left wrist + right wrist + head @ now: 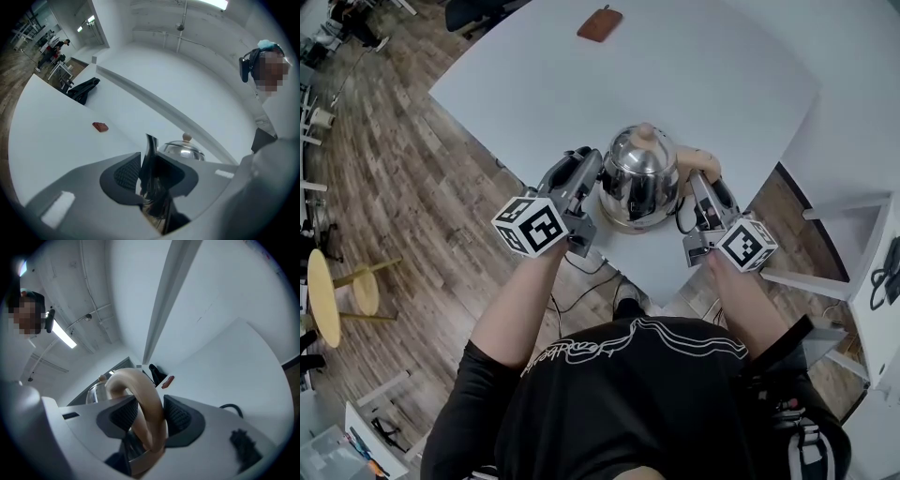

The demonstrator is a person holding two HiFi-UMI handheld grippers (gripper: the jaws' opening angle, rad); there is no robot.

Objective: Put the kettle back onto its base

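At the near edge of the white table (722, 84), a steel kettle (637, 173) is held from both sides.

From the left, the left gripper (592, 169) reaches in level, its jaws closed against the shiny spout (151, 154), which stands upright between the pads. Far back on the table, well apart from everything else, lies a small brown pouch (600, 23). The kettle sits upright in the middle, its lid knob on top, low over the tabletop; whether its bottom rests on a base cannot be told. On the right, the right gripper (698, 183) has its jaws clamped on the pale curved handle (140, 404), a pad on each flank. A black cable (680, 220) runs just beside it.
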